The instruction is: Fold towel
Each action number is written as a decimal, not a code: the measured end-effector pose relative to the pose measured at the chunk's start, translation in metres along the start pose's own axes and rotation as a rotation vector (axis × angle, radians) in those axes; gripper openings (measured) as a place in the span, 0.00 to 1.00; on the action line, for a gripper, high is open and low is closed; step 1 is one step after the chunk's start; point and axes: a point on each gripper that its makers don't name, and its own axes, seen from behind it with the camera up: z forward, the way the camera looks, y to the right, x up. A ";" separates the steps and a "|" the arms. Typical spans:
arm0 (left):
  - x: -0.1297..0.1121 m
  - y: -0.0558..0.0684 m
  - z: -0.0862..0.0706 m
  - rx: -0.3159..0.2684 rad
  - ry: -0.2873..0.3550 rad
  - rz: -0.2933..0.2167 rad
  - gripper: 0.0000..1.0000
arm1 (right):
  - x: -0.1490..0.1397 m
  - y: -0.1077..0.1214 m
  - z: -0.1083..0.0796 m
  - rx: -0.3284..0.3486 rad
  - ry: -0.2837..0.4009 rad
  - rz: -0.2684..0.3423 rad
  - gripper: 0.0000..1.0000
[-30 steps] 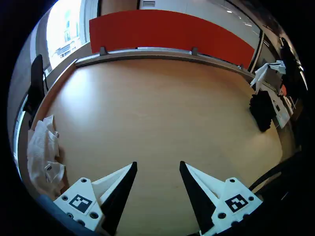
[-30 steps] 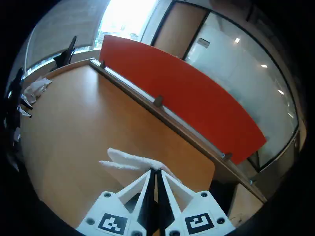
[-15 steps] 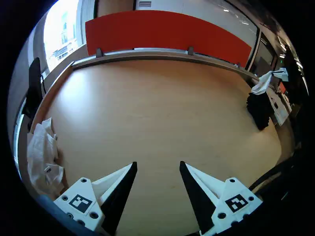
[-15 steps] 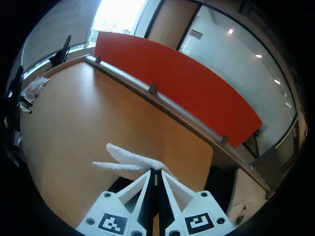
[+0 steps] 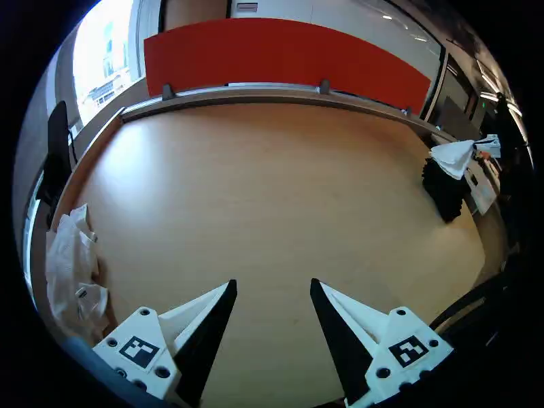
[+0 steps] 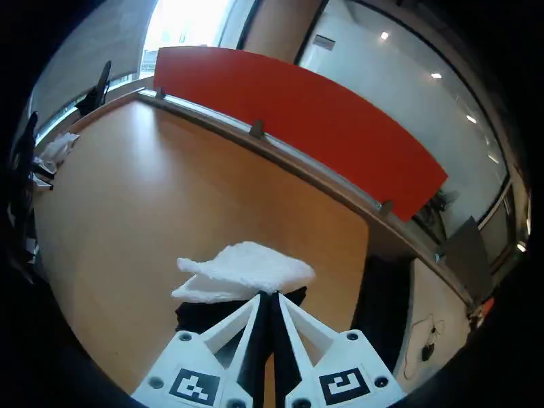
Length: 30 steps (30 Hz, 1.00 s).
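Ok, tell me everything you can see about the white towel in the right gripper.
The white towel looks like soft terry cloth, bunched into loose folds. The right gripper, fingers shut, pinches its near edge, and the cloth fans out forward above a black pile at the edge of the wooden table.

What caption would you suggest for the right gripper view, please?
Right gripper, jaws shut on a white towel, holds it over the wooden table before a red divider.

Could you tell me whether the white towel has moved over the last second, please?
Yes. In the left gripper view the white towel has dropped toward the black pile: it hung above it, and now drapes its top.
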 end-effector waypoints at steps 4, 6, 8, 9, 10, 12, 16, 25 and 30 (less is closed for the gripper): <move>-0.002 -0.002 -0.001 0.004 -0.001 -0.004 0.79 | -0.015 -0.001 0.000 -0.004 -0.016 0.026 0.04; -0.003 -0.003 -0.002 0.006 -0.002 -0.005 0.79 | -0.022 -0.002 0.000 -0.007 -0.024 0.037 0.04; -0.003 -0.004 -0.002 0.007 -0.002 -0.004 0.79 | -0.030 -0.002 0.001 -0.008 -0.034 0.050 0.04; -0.003 -0.005 -0.003 0.007 -0.002 -0.004 0.79 | -0.034 -0.002 0.001 -0.009 -0.039 0.056 0.04; -0.003 -0.005 -0.003 0.008 -0.003 -0.003 0.79 | -0.039 -0.002 0.002 -0.010 -0.045 0.063 0.04; -0.003 -0.006 -0.003 0.010 -0.003 -0.002 0.79 | -0.047 -0.002 0.004 -0.012 -0.057 0.075 0.04; -0.004 -0.007 -0.003 0.012 -0.003 -0.003 0.79 | -0.065 -0.002 0.007 -0.014 -0.089 0.100 0.04; -0.006 -0.009 -0.004 0.018 -0.007 -0.001 0.79 | -0.094 -0.004 0.014 -0.021 -0.139 0.150 0.04; -0.005 -0.009 -0.005 0.019 -0.006 -0.003 0.79 | -0.107 -0.004 0.018 -0.031 -0.168 0.163 0.04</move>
